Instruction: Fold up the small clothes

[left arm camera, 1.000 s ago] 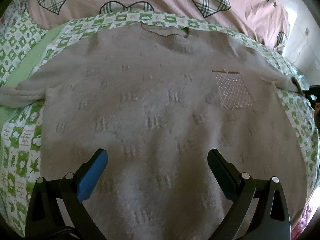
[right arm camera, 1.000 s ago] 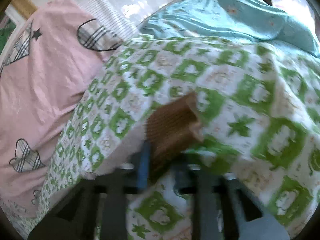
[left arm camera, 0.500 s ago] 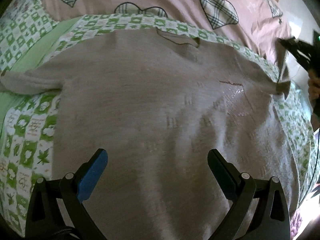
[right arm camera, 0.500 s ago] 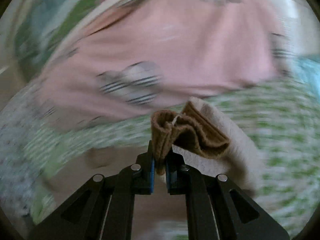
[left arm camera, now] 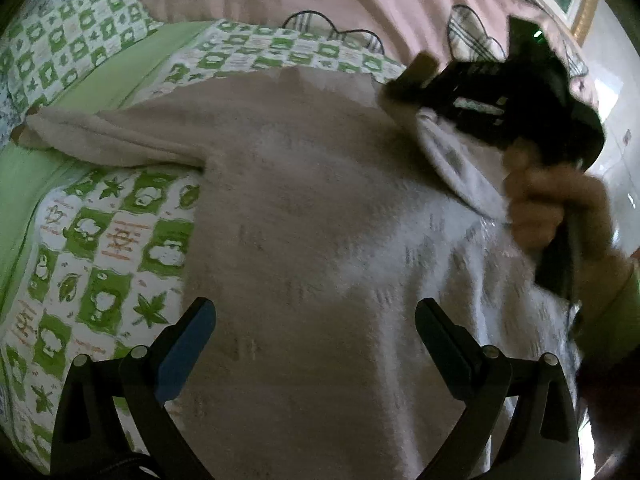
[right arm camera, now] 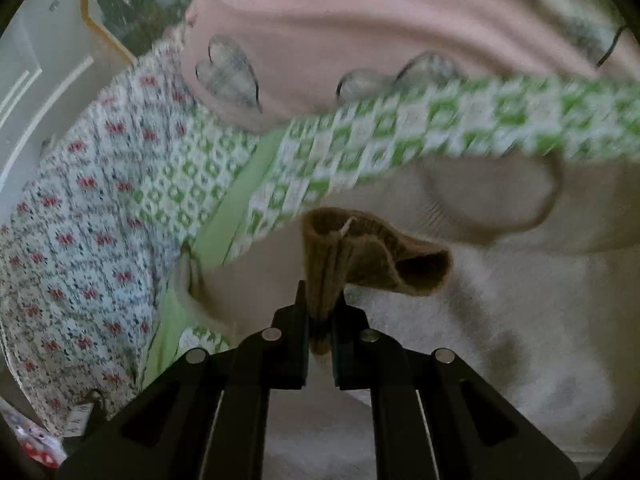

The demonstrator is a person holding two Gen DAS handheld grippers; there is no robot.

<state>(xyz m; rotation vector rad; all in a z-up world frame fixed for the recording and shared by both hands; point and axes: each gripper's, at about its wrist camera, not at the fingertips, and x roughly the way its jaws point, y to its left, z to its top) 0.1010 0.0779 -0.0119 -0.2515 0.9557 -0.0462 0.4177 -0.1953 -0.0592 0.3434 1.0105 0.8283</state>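
Swung inward from the right edge of the left-wrist view within the last second: right tongs [left arm camera: 404,80], now upper right of frame over the sweater [left arm camera: 320,216], clenched on the brown ribbed cuff [right arm camera: 340,256] of the right sleeve. Seen from the right wrist, cuff pinched at lower centre, its mouth gaping to the right, collar [right arm camera: 492,200] beyond at centre right. Left tongs [left arm camera: 316,332] released, fingers spread wide at bottom of frame, hovering over the lower body of the garment, not gripping. Sweater spread front-up on the green-checked bedspread [left arm camera: 100,248], left sleeve [left arm camera: 112,140] stretched toward the left edge. Likely step: folding the right sleeve across the chest. Best done by carrying the cuff low and straight, laying the sleeve flat without dragging the body, letting go only once settled.
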